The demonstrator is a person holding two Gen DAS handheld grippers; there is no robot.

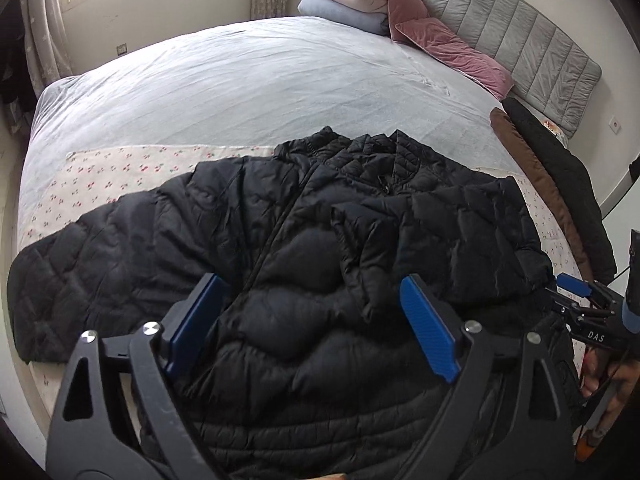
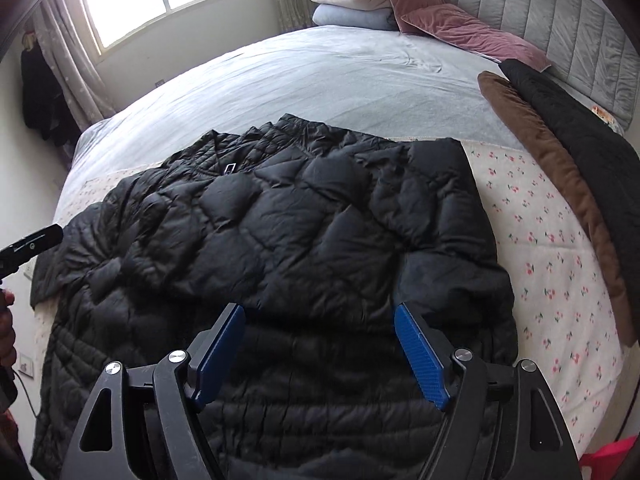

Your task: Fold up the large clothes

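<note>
Both grippers — left gripper, right gripper — gape (empty) over black jacket

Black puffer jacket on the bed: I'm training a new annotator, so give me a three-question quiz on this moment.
1. True or false: the right sleeve is folded across the black puffer jacket.
2. The left gripper is: A) open, B) shut on the jacket, C) out of view.
3. Fill in: the left sleeve lies ____ on the floral sheet.

Key: 1 true; 2 A; 3 spread out.
</note>
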